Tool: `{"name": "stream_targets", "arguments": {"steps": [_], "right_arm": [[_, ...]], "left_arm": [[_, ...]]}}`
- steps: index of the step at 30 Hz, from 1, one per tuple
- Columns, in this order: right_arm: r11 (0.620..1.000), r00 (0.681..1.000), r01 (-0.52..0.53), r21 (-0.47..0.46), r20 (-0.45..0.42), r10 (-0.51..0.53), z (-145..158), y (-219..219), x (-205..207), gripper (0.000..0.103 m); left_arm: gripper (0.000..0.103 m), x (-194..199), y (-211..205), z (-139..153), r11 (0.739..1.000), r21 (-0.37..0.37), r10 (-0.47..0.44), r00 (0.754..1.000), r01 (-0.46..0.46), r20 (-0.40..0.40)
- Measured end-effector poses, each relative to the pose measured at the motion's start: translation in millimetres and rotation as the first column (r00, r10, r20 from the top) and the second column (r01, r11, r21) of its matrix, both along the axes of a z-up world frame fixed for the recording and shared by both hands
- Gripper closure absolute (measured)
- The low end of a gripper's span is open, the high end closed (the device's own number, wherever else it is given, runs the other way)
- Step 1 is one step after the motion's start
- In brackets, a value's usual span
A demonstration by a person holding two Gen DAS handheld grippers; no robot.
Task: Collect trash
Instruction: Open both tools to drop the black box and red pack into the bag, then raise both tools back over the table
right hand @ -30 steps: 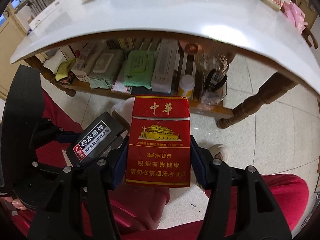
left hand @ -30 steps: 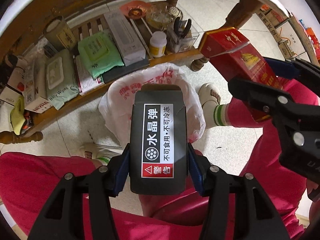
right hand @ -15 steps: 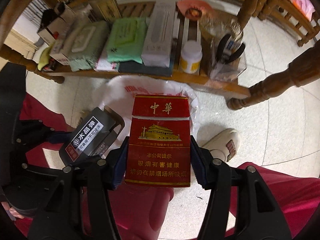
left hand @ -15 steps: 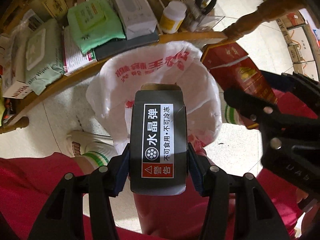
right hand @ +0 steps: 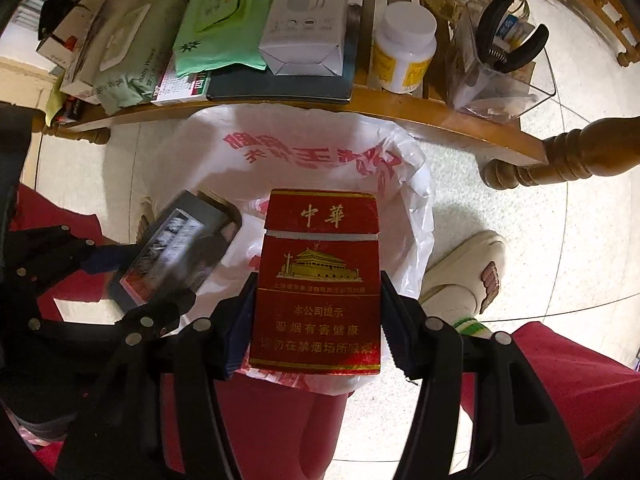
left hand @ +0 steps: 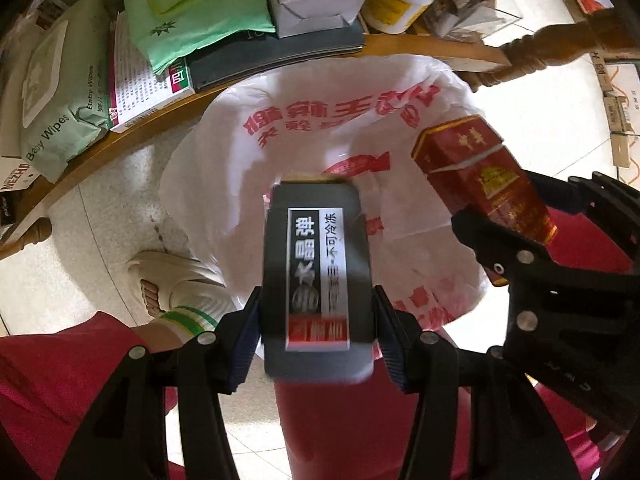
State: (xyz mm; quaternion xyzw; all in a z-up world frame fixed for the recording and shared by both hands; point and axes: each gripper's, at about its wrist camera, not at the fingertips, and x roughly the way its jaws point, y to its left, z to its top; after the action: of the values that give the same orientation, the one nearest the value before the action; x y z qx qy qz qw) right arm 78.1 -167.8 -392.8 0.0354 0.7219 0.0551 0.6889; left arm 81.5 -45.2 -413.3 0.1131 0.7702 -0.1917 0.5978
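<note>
My left gripper (left hand: 318,320) is shut on a dark grey box (left hand: 318,276) with a black-and-white label, held right over the open mouth of a white plastic trash bag (left hand: 256,152) with red print. The box looks slightly blurred. My right gripper (right hand: 316,316) is shut on a red cigarette pack (right hand: 320,280) with gold print, also held over the bag (right hand: 320,152). In the left wrist view the red pack (left hand: 480,176) sits at the right, above the bag's rim. In the right wrist view the grey box (right hand: 176,248) is at the left.
A low wooden shelf (right hand: 420,112) behind the bag carries wipes packs (left hand: 192,12), a white carton (right hand: 308,20), a white pill bottle (right hand: 402,48) and a clear holder with pliers (right hand: 508,52). A turned table leg (right hand: 560,160) stands right. Slippered feet (left hand: 176,280) and red trousers flank the bag.
Both grippers have moved down and forward toward the bag, which now fills more of both views. The boxes now hang over its opening. Both stay gripped.
</note>
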Motion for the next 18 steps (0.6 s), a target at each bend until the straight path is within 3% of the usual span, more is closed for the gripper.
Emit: {"name": "stream_targets", "arguments": {"steps": [1, 2, 3, 4, 18], "right_arm": [[1.0, 1.0, 0.004, 0.001, -0.002, -0.004, -1, 0, 1, 0.041], [1.0, 1.0, 0.01, -0.003, -0.001, -0.01, -2, -1, 2, 0.03], [1.0, 1.0, 0.017, -0.005, 0.001, -0.017, -2, -3, 3, 0.025], [1.0, 1.0, 0.023, -0.003, 0.004, -0.023, -2, -5, 3, 0.025], [0.999, 0.999, 0.033, -0.006, 0.032, -0.033, 11, -8, 2, 0.025]], "left_arm": [[0.046, 1, 1, -2, 1.0, 0.001, 0.0, 1.0, 0.0, -0.004], [0.039, 2, 1, -4, 1.0, 0.009, -0.003, 1.0, 0.003, -0.012], [0.026, 2, 1, -6, 1.0, 0.019, -0.002, 1.0, 0.002, -0.009], [0.022, 2, 2, -6, 1.0, 0.02, 0.0, 1.0, 0.0, -0.003], [0.021, 3, 3, 9, 0.999, 0.04, 0.011, 0.999, -0.012, 0.038]]}}
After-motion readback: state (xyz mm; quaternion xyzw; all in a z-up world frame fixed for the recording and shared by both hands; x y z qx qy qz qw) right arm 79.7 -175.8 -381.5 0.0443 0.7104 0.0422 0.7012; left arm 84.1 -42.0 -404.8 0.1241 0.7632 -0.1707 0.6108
